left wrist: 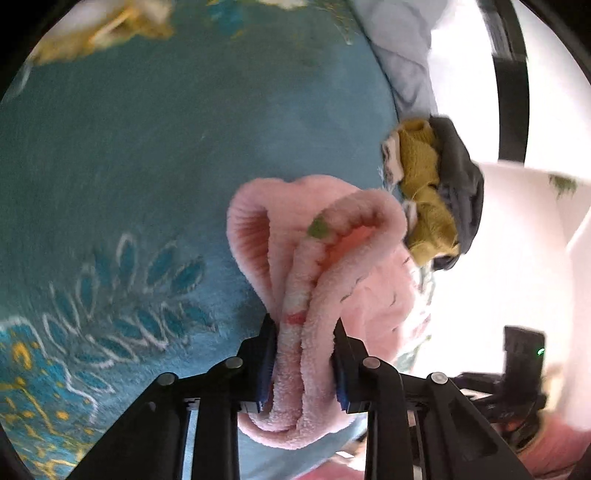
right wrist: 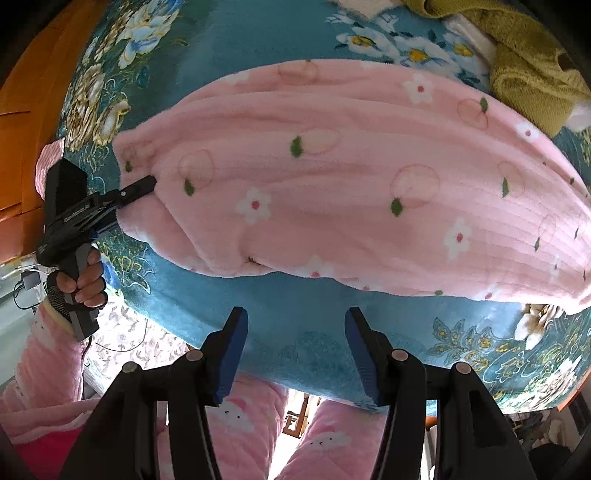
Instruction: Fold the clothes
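Teal floral blanket (right wrist: pixel 258 37) beside an orange cabinet (right wrist: pixel 22 110).

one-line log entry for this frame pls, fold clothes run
step: fold in progress | left gripper: shut on pink fleece garment end | right gripper: open, empty, at near edge of teal blanket | mustard knit: beside garment

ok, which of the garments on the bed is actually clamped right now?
The pink fleece garment: the left hand-held gripper is shut on its bunched edge. The mustard knit and dark grey garment lie untouched; the right hand-held gripper is open.
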Available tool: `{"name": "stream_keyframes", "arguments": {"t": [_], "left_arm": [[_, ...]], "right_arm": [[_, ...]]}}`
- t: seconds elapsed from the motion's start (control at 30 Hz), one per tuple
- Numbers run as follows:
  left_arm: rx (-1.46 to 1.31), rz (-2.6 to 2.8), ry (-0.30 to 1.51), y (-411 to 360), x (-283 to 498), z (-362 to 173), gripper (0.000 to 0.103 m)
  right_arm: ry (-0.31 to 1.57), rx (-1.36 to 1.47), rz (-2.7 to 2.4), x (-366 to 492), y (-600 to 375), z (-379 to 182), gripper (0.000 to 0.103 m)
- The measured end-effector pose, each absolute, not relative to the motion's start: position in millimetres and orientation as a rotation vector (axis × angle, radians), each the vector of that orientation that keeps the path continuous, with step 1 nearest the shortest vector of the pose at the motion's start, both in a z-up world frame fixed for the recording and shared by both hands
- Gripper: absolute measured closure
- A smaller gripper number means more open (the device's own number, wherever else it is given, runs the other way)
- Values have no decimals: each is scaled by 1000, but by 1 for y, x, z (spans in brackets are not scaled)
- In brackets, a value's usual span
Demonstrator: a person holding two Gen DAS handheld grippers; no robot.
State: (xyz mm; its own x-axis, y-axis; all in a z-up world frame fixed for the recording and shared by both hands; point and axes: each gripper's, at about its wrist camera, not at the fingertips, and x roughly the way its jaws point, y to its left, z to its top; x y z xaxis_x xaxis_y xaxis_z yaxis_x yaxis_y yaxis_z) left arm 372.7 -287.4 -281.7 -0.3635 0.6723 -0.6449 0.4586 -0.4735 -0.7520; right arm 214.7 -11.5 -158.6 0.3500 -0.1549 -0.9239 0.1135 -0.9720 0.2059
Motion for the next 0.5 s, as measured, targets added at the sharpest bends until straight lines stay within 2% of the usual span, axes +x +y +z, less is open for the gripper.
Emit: {"name": "stream_keyframes", "arguments": {"t": [0.07,0.27,0.33,0.43,0.47,0.5], "left_arm": [[-1742,1939,-1521,-292,372,-292,68],[-1631,1830,-1768,-303,369,-314,41],[-1593,1826,-1807,-303,367,-315,40],[-1572,1829,-1828,-305,369,-313,47],[-1574,1833,-1829,-307,373,-311,66],[-1576,1838,-1829,-310,377,-309,72]], "right_arm": [[-44,2386,-1665,216,-11,-160,47],[-50,2390,-1671,215,-10,-159,47],[-57,2395,-1677,215,-9,-159,47],[-69,2399,-1684,216,-8,-159,47],[-76,2398,-1687,216,-8,-158,47],[-85,2395,-1691,216,-8,-157,47]]}}
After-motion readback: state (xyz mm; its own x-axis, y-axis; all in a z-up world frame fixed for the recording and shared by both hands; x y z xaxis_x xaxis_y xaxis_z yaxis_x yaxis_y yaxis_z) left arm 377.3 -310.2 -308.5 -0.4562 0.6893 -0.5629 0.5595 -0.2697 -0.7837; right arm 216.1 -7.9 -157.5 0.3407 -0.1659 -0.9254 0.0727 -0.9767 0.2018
